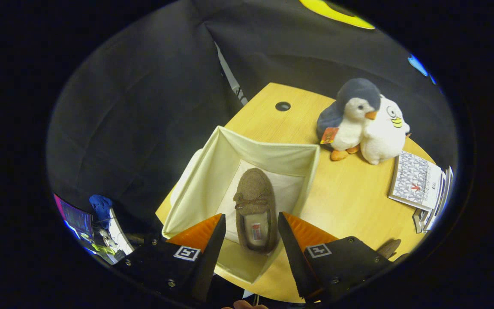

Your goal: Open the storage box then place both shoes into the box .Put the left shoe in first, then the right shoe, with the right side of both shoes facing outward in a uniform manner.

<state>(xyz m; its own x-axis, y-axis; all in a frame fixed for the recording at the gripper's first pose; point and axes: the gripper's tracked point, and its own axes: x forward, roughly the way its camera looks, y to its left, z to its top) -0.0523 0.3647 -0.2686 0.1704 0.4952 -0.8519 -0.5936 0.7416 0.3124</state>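
A cream fabric storage box (272, 155) stands open on the wooden table (350, 201). One brown slipper-style shoe (253, 201) with a small bow lies flat on the box floor, toe pointing away from me. My gripper (251, 223) hovers above the box with its fingers spread wide, one on each side of the shoe's heel, touching nothing. A sliver of a second brown shoe (389, 248) peeks out on the table just beyond the right finger.
Two plush toys, a grey penguin (350, 118) and a white one (385, 133), sit at the table's far side. A stack of booklets (418, 182) lies to their right. A round cable hole (282, 106) marks the far table corner.
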